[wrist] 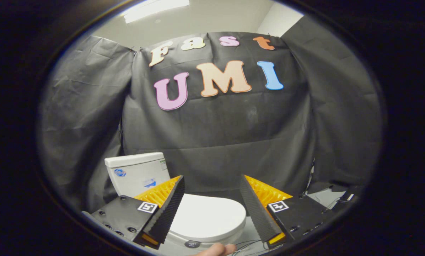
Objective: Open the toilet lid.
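Black cloth (pixel 216 142) hangs all round the booth, creased and draped, with a strip of pale ceiling (pixel 212 17) and a bright light panel (pixel 155 9) above it. Low down against that cloth stands the toilet (pixel 184 209), white and glossy. Its cistern (pixel 136 172) rises behind the left finger, carrying a small round blue mark and a couple of stickers (too small to make out). In front of the cistern the toilet lid (pixel 207 217) lies flat, down on the bowl, its rounded front end reaching toward the right finger.

The gripper (pixel 212 193) hangs above the lid with its jaws spread wide and nothing between them but air; the lid lies in the gap and beneath it. I cannot tell whether either finger touches it. Each finger's housing bears a small square black-and-white marker.

To the right, beyond the right finger, a patch of pale floor (pixel 322 197) shows some thin cables (pixel 331 202) and a small dark box. Down at the near edge, just below the lid's front, a fingertip (pixel 218 250) of the person's hand pokes in.
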A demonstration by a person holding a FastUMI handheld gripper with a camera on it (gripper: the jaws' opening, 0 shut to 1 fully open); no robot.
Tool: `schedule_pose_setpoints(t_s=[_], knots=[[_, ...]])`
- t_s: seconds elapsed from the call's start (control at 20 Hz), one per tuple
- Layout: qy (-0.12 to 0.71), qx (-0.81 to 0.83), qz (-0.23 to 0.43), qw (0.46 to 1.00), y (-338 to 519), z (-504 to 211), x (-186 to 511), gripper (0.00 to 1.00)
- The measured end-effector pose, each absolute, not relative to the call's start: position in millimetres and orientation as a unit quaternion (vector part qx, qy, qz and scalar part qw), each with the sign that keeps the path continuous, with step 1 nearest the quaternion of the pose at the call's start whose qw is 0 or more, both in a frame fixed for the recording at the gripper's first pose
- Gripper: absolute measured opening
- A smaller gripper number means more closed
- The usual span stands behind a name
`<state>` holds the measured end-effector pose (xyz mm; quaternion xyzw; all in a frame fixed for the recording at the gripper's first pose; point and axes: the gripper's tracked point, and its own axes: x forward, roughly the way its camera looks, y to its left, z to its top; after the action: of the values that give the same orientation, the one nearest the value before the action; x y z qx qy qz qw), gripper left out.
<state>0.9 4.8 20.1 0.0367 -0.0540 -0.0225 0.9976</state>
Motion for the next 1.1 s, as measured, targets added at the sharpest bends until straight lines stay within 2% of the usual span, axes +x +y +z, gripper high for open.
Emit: schedule_pose_setpoints(t_s=[0.3, 0.7, 1.1], knots=[[-0.014, 0.018, -0.006, 1.0, 27.1, 1.3, 1.5, 0.98], [-0.006, 0.027, 0.004, 1.0, 63.9, -9.6, -9.1, 0.98], [-0.009, 0.14, 0.007, 0.99, 126.1, -54.0, -12.6, 0.98]])
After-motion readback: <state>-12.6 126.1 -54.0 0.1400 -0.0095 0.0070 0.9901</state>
